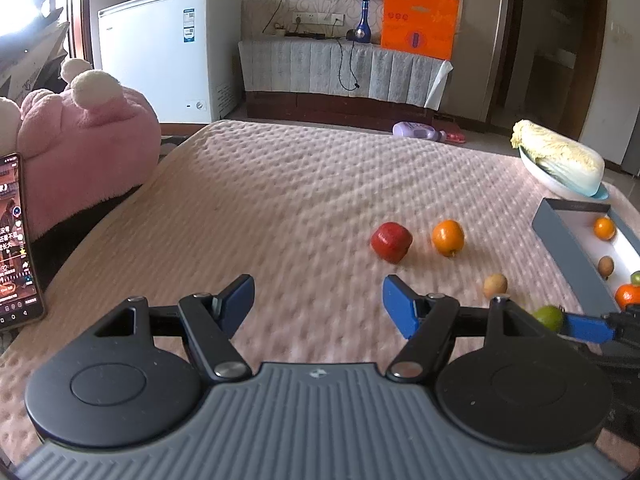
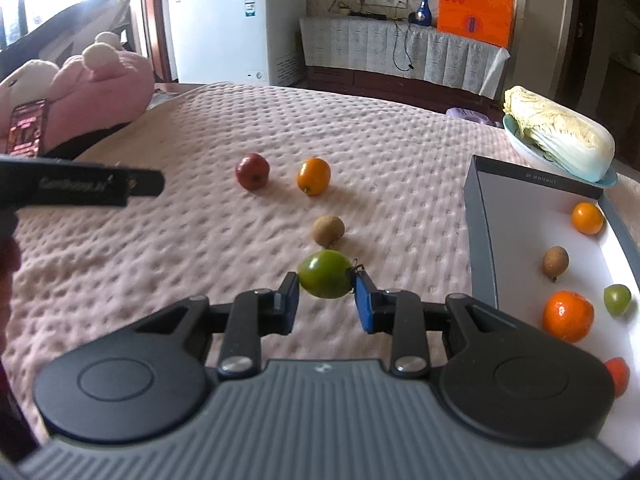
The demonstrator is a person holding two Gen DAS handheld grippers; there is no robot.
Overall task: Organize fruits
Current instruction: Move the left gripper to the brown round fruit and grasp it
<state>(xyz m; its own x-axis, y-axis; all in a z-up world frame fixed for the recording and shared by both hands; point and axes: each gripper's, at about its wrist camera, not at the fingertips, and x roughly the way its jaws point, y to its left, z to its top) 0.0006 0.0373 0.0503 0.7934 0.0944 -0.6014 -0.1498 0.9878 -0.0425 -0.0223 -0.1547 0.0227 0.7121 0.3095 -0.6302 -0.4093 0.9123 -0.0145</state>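
Right wrist view: green fruit point(image 2: 325, 279), round, smooth, glossy, short dark stem toward the right pad.
Right gripper point(image 2: 326, 300): blue pads closed on the green fruit's two sides, low over the bedspread point(image 2: 200, 240).
Left gripper point(image 1: 318, 300): fingers spread wide, nothing between them, held above the cover.
Loose fruit: red apple point(image 2: 252, 171), orange point(image 2: 313, 176), brown kiwi point(image 2: 328, 231), in a loose cluster beyond the green one.
Box point(image 2: 480, 240): grey walls, white floor, to the right; holds oranges, a brown fruit, a green one.
Bedspread: pink, dimpled quilting.
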